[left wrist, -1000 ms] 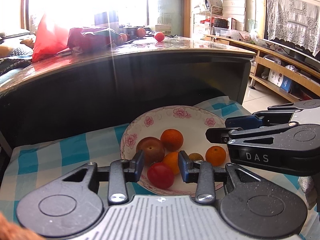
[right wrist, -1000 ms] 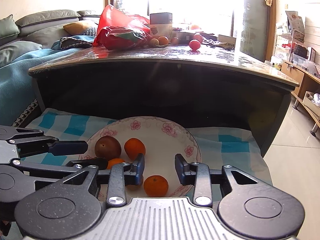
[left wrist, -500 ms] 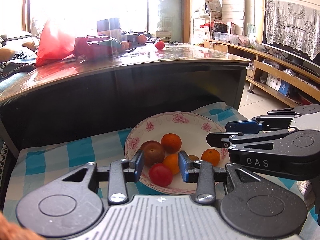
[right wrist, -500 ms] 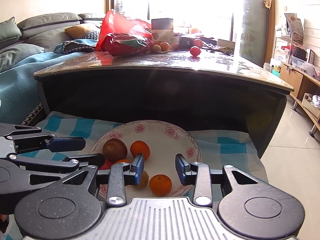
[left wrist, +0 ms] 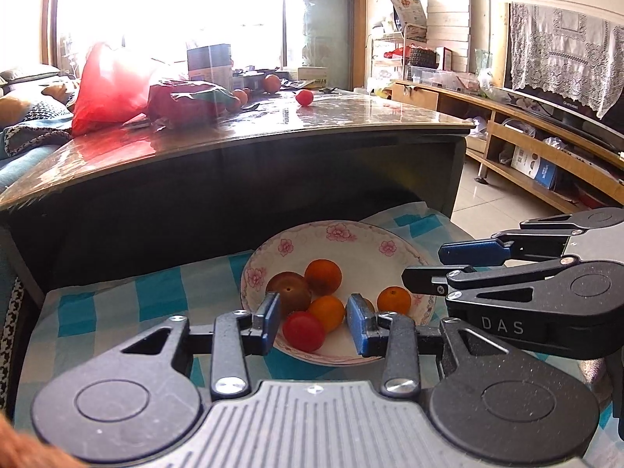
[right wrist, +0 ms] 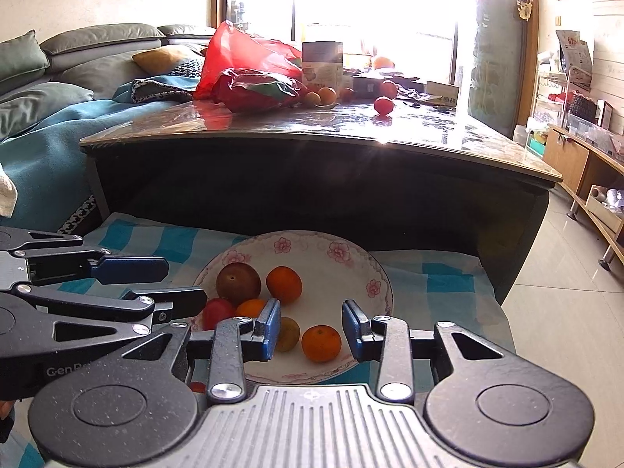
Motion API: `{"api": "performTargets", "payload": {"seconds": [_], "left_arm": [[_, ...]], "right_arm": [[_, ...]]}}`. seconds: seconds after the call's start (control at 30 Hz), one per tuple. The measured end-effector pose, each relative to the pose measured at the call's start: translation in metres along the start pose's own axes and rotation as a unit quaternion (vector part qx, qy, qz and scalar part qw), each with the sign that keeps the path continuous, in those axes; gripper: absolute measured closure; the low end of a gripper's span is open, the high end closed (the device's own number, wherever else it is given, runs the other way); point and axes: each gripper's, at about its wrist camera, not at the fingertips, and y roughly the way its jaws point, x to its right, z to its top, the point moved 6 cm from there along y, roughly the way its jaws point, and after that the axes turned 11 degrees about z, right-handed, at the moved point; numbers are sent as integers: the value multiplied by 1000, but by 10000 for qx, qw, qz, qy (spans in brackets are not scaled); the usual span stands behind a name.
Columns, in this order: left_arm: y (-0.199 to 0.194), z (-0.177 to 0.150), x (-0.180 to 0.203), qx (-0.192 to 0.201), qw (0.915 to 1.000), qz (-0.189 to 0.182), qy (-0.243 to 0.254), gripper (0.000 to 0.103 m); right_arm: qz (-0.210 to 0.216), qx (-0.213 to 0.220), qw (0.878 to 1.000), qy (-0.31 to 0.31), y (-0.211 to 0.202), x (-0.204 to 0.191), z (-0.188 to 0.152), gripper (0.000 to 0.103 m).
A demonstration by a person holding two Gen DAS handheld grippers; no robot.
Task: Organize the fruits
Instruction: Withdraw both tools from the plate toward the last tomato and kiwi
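Observation:
A white plate with pink flowers [left wrist: 339, 231] [right wrist: 339, 284] sits on a blue checked cloth below a dark table. It holds a brown fruit [left wrist: 288, 290] [right wrist: 238, 282], three oranges [left wrist: 323, 276] [right wrist: 321, 343], a red fruit [left wrist: 303, 330] and a yellowish fruit [right wrist: 288, 333]. My left gripper [left wrist: 314, 314] [right wrist: 183, 284] hovers above the plate's near left side, open, with nothing between its blue pads. My right gripper [right wrist: 312, 321] [left wrist: 425, 263] hovers over the near right side, open too. More fruit, among them a red one [left wrist: 304, 97] [right wrist: 383, 105], lies on the table top.
The glossy table [left wrist: 273, 140] overhangs the far side of the plate. On it lie a red plastic bag [left wrist: 113, 85] and a carton [right wrist: 321, 62]. A sofa with a teal blanket [right wrist: 43, 148] stands to the left, a wooden shelf unit [left wrist: 546, 156] to the right over tiled floor.
Both grippers have drawn back and up a little from the plate, so more of the table top shows. Their jaws keep the same gap. The fruit has not moved.

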Motion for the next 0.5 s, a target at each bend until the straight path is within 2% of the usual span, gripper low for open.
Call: {"api": "performTargets", "payload": {"seconds": [0.5], "left_arm": [[-23, -12, 3, -58, 9999, -84, 77, 57]], "right_arm": [[64, -72, 9999, -39, -19, -12, -9, 73]]}}
